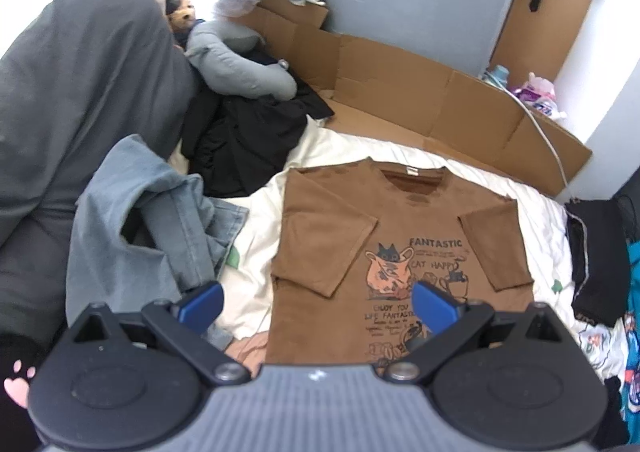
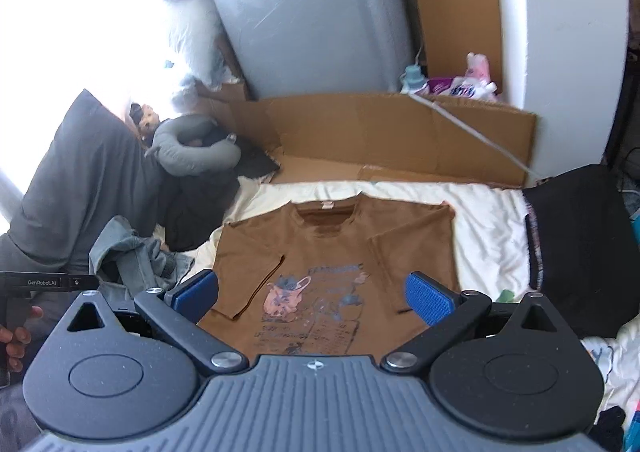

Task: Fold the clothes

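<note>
A brown T-shirt [image 1: 404, 236] with a cat print and the word "FANTASTIC" lies flat, print up, on the cream bedsheet [image 1: 276, 220], collar toward the far side. Both short sleeves are folded inward over the chest.

The left gripper [image 1: 316, 306] hovers above the shirt's near hem with its blue pads [image 1: 202, 302] spread wide and nothing between them. The right gripper [image 2: 312, 296] likewise hangs over the near part of the shirt, jaws wide apart and empty. At the left edge of the right wrist view, a hand [image 2: 14, 332] grips the black handle of the other device.

Just left of the shirt sits a crumpled pair of blue-grey jeans [image 1: 148, 228], its edge close to the shirt's left side but not on it. Beyond the jeans lies a heap of black clothing [image 1: 244, 136], and behind that a grey neck pillow [image 1: 236, 64] with a small plush toy [image 1: 182, 12] beside it. A large dark grey pillow [image 1: 80, 72] fills the far left.

To the right of the shirt, a folded black garment [image 1: 596, 256] rests on the bed edge, apart from the shirt. Flattened cardboard [image 1: 400, 92] lines the far side of the bed, with a white cable [image 1: 548, 136] running across it. Behind the cardboard stands a grey plastic-wrapped panel [image 2: 312, 20], and bottles and packets [image 2: 452, 84] cluster at its right foot.
</note>
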